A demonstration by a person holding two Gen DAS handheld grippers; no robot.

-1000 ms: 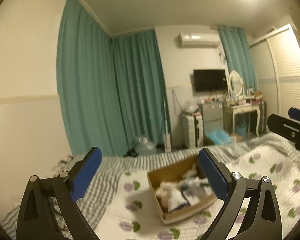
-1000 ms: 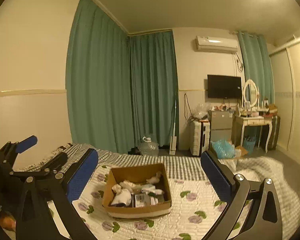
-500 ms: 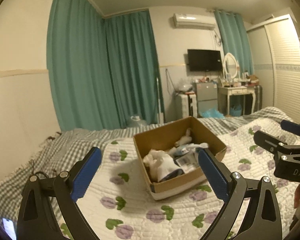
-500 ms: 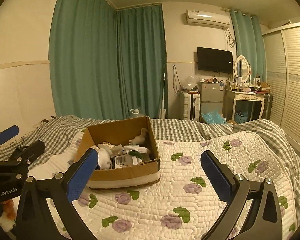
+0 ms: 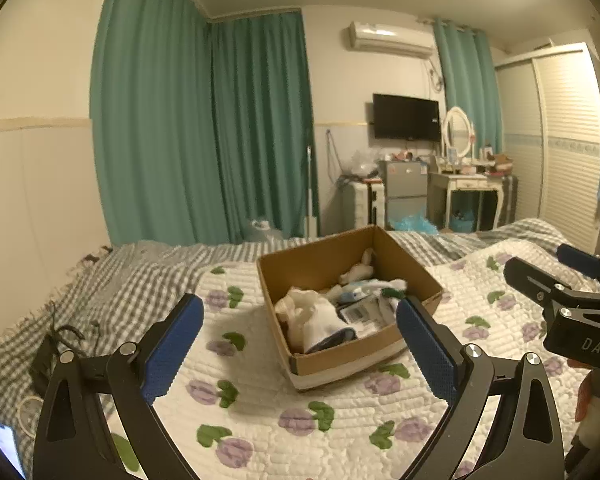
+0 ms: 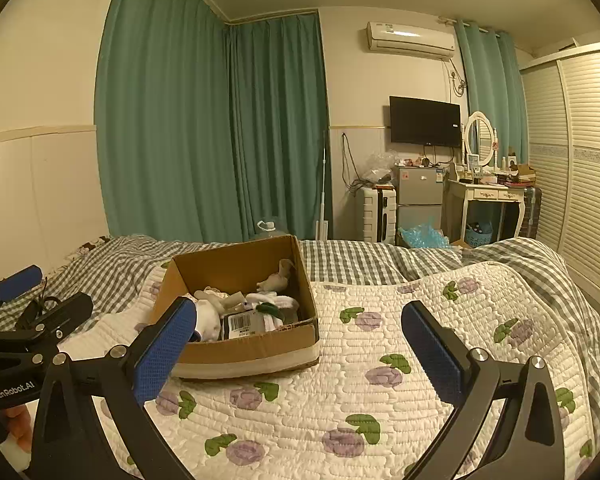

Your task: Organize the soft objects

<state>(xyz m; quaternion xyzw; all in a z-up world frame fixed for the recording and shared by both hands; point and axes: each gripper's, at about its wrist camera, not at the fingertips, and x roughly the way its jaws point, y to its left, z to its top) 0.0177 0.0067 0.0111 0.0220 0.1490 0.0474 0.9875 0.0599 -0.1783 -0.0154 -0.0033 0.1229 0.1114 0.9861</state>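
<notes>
An open cardboard box (image 5: 392, 350) (image 6: 252, 350) stands on a white quilt with purple flowers (image 5: 260, 412) (image 6: 364, 364). It holds a pile of soft things: white socks (image 5: 320, 320) (image 6: 272, 302), a small plush toy (image 5: 358, 270) (image 6: 278, 276) and a pack with a barcode label (image 6: 242, 322). My left gripper (image 5: 298, 340) is open and empty, above the quilt just short of the box. My right gripper (image 6: 298, 344) is open and empty, to the right of the box. Each gripper shows at the edge of the other's view.
A grey checked blanket (image 5: 112, 292) (image 6: 380, 258) covers the far side of the bed. Dark cables (image 5: 60, 340) and a phone (image 5: 6, 446) lie at the left edge. Beyond the bed stand teal curtains (image 6: 220, 132), a small fridge (image 6: 418, 196), a vanity table (image 6: 488, 192) and a louvred wardrobe (image 6: 580, 152).
Both grippers have tilted down and come closer to the box, then eased slightly back up. The box now sits lower and larger in both views. Both grippers stay open.
</notes>
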